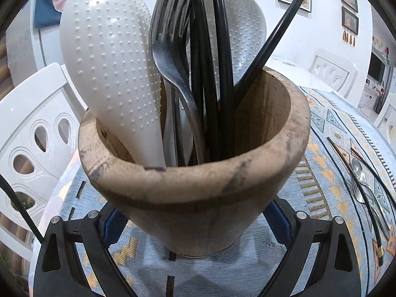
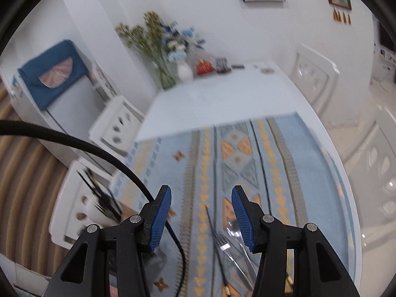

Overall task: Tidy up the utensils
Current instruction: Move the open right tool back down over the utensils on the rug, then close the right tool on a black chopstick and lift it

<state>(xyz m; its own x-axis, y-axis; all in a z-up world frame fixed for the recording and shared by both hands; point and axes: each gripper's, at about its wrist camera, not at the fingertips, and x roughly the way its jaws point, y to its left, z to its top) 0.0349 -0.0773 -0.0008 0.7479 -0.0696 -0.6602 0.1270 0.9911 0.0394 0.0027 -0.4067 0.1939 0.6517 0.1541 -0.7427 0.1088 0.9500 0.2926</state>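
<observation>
A wooden utensil holder (image 1: 198, 190) stands on the patterned mat and fills the left wrist view. Inside it are two white dimpled rice paddles (image 1: 109, 61), a dark fork (image 1: 170, 49) and several black chopsticks (image 1: 217, 49). My left gripper (image 1: 195, 212) is shut on the holder's base, with a blue pad pressed to each side. More utensils lie on the mat to the right: a spoon (image 1: 357, 168), a fork (image 1: 356, 190) and chopsticks (image 1: 371, 212). My right gripper (image 2: 201, 190) hangs open and empty above a blurred silver fork (image 2: 222, 242) and a black chopstick (image 2: 214, 237).
The blue and orange mat (image 2: 237, 158) covers the near half of a white table (image 2: 212, 99). White chairs (image 1: 32, 133) stand around it. A vase of flowers (image 2: 184, 73) and small items sit at the far end. A black cable (image 2: 99, 148) curves in from the left.
</observation>
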